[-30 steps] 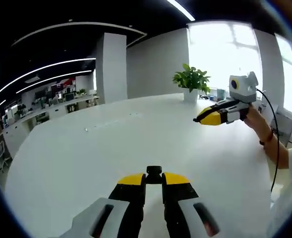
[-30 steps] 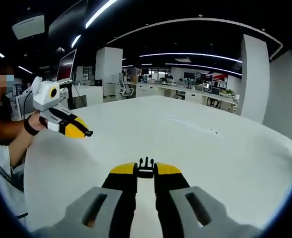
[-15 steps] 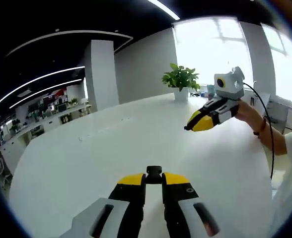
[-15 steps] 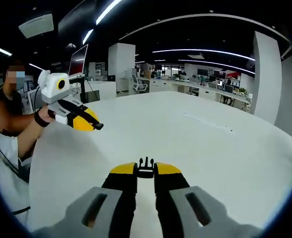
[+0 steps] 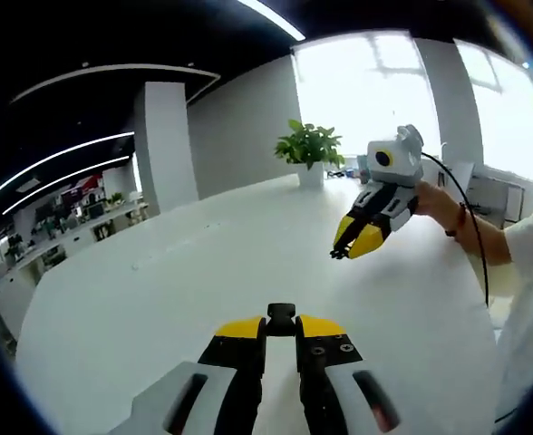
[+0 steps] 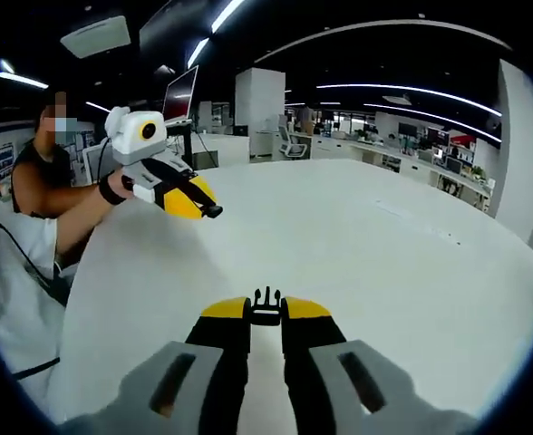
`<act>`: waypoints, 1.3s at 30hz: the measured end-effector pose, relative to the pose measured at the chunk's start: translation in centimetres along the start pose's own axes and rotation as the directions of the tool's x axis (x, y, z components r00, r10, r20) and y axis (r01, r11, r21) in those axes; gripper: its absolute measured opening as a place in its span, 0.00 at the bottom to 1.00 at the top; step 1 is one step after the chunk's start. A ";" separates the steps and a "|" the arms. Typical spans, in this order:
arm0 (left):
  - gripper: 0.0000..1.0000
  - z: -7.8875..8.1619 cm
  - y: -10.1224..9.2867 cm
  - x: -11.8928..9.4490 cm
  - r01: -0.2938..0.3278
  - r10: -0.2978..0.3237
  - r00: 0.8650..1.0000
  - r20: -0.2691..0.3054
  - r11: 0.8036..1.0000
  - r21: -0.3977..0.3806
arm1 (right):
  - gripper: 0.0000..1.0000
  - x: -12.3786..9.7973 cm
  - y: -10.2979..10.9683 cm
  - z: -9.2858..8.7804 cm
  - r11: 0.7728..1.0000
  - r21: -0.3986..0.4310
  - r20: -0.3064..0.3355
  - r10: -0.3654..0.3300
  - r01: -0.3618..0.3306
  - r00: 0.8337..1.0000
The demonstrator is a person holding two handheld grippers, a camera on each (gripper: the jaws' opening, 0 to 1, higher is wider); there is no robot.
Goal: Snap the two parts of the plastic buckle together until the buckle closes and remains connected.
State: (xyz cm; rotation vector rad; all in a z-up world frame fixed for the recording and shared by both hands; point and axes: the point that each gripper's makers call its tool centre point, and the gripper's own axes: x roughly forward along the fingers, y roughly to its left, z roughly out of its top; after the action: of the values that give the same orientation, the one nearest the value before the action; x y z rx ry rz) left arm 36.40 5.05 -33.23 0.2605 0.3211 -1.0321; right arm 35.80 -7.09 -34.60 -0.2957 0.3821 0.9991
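My left gripper [image 5: 281, 330] is shut on the black socket half of the buckle [image 5: 281, 314], which sticks out past its yellow tips. My right gripper [image 6: 266, 317] is shut on the black pronged half [image 6: 266, 298], prongs pointing forward. Both are held in the air over the white table [image 5: 185, 272]. In the left gripper view the right gripper [image 5: 346, 246] comes in from the upper right, its tip angled down and left with a small black piece at it. In the right gripper view the left gripper [image 6: 208, 207] comes in from the upper left. The two halves are well apart.
The broad white table [image 6: 402, 263] spreads under both grippers. A potted plant [image 5: 310, 145] stands at its far edge by the bright windows. A person [image 6: 40, 208] sits at the table's side, with a cable [image 5: 470, 236] hanging from one hand. Office desks and a monitor [image 6: 178, 95] lie behind.
Each gripper now appears larger and nearer the centre of the other's view: the two have swung toward each other. Both stay shut on their buckle halves.
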 end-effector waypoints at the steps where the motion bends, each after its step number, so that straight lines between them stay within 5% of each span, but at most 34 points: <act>1: 0.11 0.0 -0.3 0.0 0.019 -0.019 1.000 0.000 1.000 0.004 | 0.12 0.0 0.1 -0.1 1.000 -0.005 -0.002 0.006 -0.006 1.000; 13: 0.11 -1.1 -3.0 -0.2 0.189 -0.190 0.982 0.006 0.980 0.062 | 0.12 0.4 2.0 -0.6 0.992 -0.046 0.004 0.120 -0.120 0.993; 21: 0.11 -1.9 -3.5 -0.1 0.224 -0.223 0.975 -0.022 0.973 0.056 | 0.12 0.7 2.7 -1.1 0.987 -0.065 -0.017 0.148 -0.149 0.989; 39: 0.11 -3.4 -6.6 -0.2 0.373 -0.368 0.926 -0.082 0.925 0.074 | 0.12 1.1 6.1 -1.5 0.946 -0.119 -0.030 0.300 -0.301 0.954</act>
State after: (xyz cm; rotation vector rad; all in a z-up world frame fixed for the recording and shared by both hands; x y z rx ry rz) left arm 30.12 3.21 -36.64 0.3221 0.3949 -1.4170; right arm 30.84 -3.72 -36.85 -0.3609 0.3837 1.3245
